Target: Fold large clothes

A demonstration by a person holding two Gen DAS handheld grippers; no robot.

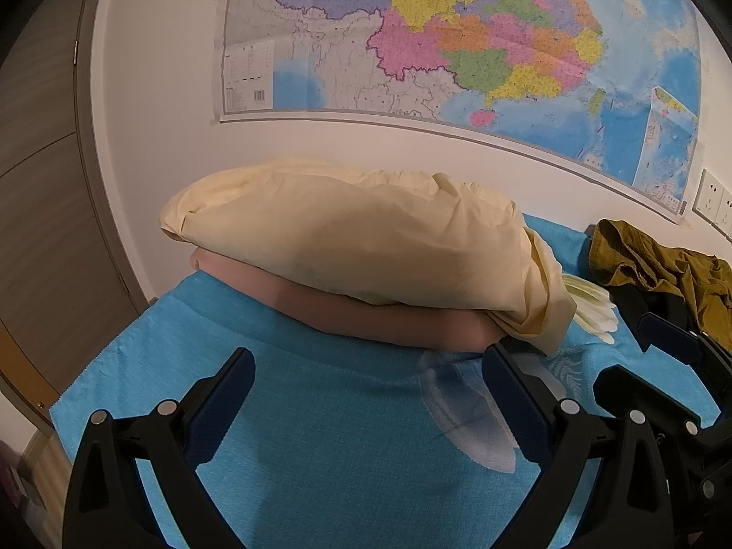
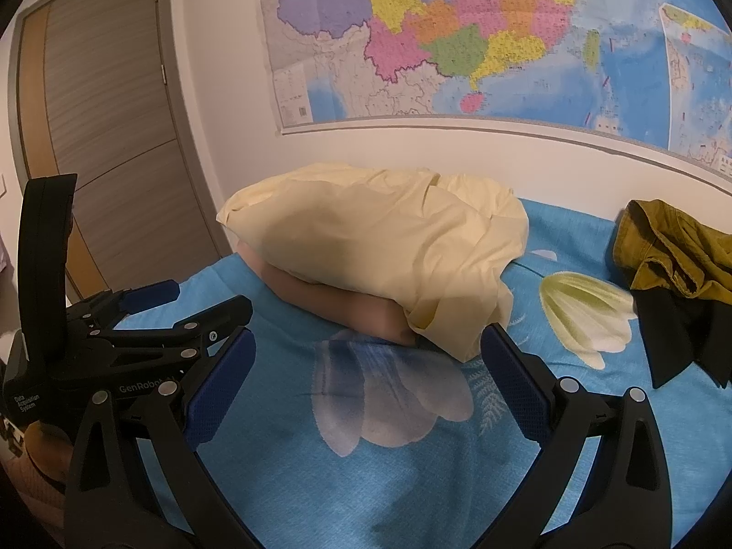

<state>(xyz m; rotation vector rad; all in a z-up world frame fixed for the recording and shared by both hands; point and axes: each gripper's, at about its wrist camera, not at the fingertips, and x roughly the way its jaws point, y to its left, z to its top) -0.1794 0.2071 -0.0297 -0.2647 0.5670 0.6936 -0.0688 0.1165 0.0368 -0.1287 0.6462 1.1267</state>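
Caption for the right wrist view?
Open right claw facing folded yellow garment stacked on pink garment.

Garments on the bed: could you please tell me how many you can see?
4, perhaps more hidden: a yellow garment folded on top of a pink garment mid-bed, and an olive garment crumpled over a black garment at the right.

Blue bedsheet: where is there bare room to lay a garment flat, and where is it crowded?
The bare stretch of the blue bedsheet lies in front of the open left gripper and right gripper, below the cream garment stacked on a pink one. The right side is crowded by the crumpled olive garment over black cloth.
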